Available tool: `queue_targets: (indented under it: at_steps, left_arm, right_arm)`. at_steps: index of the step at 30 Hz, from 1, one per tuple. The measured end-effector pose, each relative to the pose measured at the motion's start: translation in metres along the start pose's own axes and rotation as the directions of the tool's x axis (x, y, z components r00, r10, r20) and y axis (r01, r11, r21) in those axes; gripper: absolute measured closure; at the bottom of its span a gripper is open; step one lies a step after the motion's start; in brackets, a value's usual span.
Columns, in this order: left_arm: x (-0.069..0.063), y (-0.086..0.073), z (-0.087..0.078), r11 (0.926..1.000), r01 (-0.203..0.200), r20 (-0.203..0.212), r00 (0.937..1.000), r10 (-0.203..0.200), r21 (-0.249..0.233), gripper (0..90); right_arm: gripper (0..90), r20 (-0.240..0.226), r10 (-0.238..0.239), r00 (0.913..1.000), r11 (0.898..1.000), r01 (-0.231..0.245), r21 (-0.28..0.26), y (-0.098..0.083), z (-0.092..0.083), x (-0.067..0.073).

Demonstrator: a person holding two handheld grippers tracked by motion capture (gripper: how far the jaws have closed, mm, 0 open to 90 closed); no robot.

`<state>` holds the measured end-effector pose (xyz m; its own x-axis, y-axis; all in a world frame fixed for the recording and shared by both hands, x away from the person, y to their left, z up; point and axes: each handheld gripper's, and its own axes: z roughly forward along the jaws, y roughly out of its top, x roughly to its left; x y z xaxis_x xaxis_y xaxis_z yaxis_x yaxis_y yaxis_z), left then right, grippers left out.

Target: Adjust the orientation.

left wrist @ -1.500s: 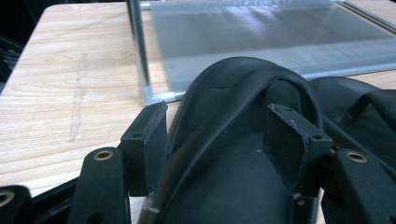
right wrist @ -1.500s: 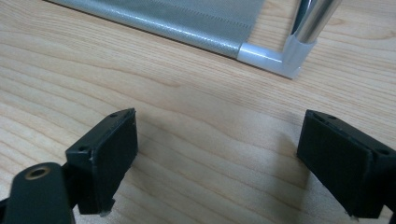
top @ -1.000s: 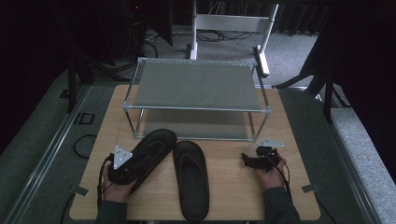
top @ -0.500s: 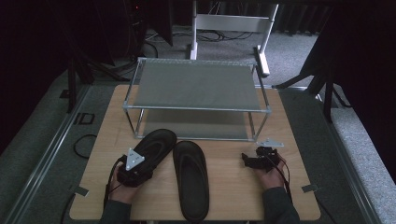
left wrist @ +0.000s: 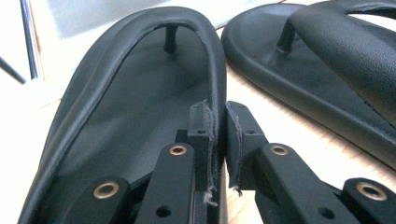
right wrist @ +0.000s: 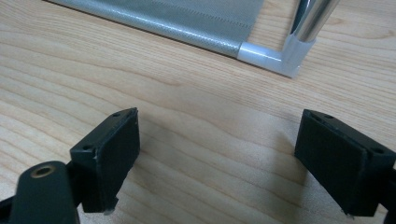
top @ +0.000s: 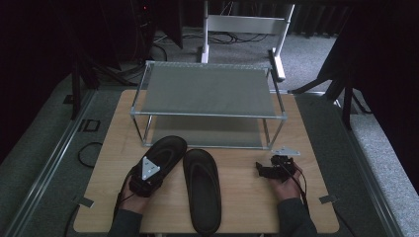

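The grip is thin: the left gripper (left wrist: 219, 140) has just closed its jaws on the strap (left wrist: 211, 88) of the left-hand black rubber flip-flop sandal (top: 159, 159), and the pads pinch only that narrow band, not the sole. My guess is that a lift from here could let the strap slide through the pads, or let the sole hang and swing — the toe might then catch the front rail of the two-tier metal shoe rack with grey mesh shelves (top: 207, 114), which stands at twelve o'clock from the sandal.

The held sandal lies on the pale wooden table (top: 247, 197), its toe pointing toward one o'clock, with the strap rising straight ahead of the jaws. Its twin, a second black flip-flop (top: 201, 190), lies just beside it at three o'clock — near enough to be nudged.

The right gripper (top: 269, 170) rests on the table well apart at three o'clock, jaws spread wide and holding nothing.
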<state>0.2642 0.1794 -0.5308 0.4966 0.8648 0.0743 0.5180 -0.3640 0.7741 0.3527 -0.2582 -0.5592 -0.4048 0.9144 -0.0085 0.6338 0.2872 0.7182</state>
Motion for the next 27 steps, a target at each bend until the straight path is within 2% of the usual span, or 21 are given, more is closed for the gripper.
queue_targets:
  at_steps: [10,23,27]
  left_arm:
    - [-0.004,0.014,0.013,0.9993,-0.037,-0.028,0.9989,0.037,-0.007,81.9]
    - [0.000,0.037,0.035,0.9986,-0.042,-0.047,0.9980,0.041,-0.032,81.5]
    - [-0.004,0.047,0.044,0.9972,-0.066,-0.049,0.9968,0.064,-0.036,81.3]
  right_arm:
    - [13.8,0.000,-0.001,1.0000,1.000,0.001,0.000,0.000,0.000,0.000]
    - [13.8,0.000,0.000,1.0000,1.000,0.000,0.000,-0.001,-0.001,0.001]
    - [13.8,0.000,0.001,1.0000,1.000,-0.001,0.000,-0.001,-0.001,0.001]
